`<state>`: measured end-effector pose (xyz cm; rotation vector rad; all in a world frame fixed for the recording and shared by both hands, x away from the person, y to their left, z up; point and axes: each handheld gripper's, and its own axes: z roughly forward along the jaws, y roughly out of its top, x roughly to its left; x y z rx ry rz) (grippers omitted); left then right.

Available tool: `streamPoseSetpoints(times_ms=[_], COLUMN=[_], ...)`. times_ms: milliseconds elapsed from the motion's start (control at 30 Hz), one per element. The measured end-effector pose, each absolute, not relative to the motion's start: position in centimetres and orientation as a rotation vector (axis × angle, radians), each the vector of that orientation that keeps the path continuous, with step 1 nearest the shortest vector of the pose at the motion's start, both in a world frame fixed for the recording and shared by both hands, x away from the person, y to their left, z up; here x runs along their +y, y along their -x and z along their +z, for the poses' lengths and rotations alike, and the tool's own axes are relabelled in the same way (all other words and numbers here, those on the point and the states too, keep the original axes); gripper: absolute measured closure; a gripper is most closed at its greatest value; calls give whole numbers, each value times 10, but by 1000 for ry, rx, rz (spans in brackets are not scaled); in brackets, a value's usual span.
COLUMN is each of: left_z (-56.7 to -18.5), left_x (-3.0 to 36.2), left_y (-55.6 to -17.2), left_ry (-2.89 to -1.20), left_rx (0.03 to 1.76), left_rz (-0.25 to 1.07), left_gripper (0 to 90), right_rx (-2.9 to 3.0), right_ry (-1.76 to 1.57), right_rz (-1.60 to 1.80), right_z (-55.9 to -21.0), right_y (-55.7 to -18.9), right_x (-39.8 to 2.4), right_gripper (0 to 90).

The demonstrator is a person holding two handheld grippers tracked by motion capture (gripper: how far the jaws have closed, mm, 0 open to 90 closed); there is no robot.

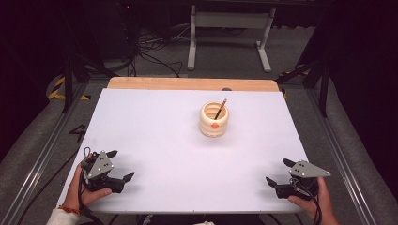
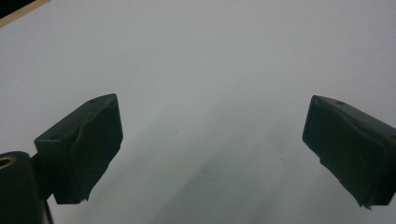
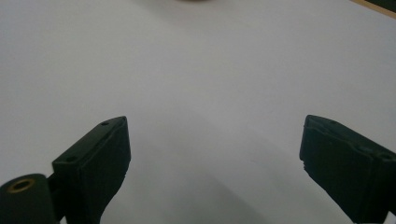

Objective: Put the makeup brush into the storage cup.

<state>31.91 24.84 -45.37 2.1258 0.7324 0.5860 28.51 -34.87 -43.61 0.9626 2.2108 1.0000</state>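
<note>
On the white-topped desk [image 1: 155,140], a cream-coloured, ribbed, round ceramic-looking holder with a small orange dot on its front [image 1: 214,120] stands a little right of centre in the upper half of the high view. A thin dark pencil [image 1: 220,109] leans inside it, its tip poking out over the rim toward the upper right.

Both tools are low in the frame, well apart from the holder. The left gripper [image 1: 120,166] sits at the lower left of the high view, held in a hand [image 1: 84,190] that comes in from the bottom edge; its black fingers [image 2: 81,151] are spread wide with nothing but bare desk between them in the left gripper view. The right gripper [image 1: 278,172] sits at the lower right, also held by a hand [image 1: 309,199], and its fingers [image 3: 95,165] likewise stand wide apart over bare white surface in the right gripper view. A dark blur at the top edge of that view may be the holder's base, too cropped to be sure.

Judging by this layout, the pencil already rests in the holder and neither tool carries anything, so the work looks either finished or not yet begun; the pictures alone do not settle which.
</note>
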Motion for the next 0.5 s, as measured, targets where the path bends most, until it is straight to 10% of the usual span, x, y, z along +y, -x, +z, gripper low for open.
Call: streamPoseSetpoints(times_ms=[500], left_z=[-455], left_x=[248], left_y=[-323], left_ry=[-2126], left_rx=[726], left_rz=[566], left_gripper=[60], right_rx=[2204], right_ry=[-972], right_rz=[1004], right_z=[-436], right_y=[-284], right_x=[-351], right_gripper=[95])
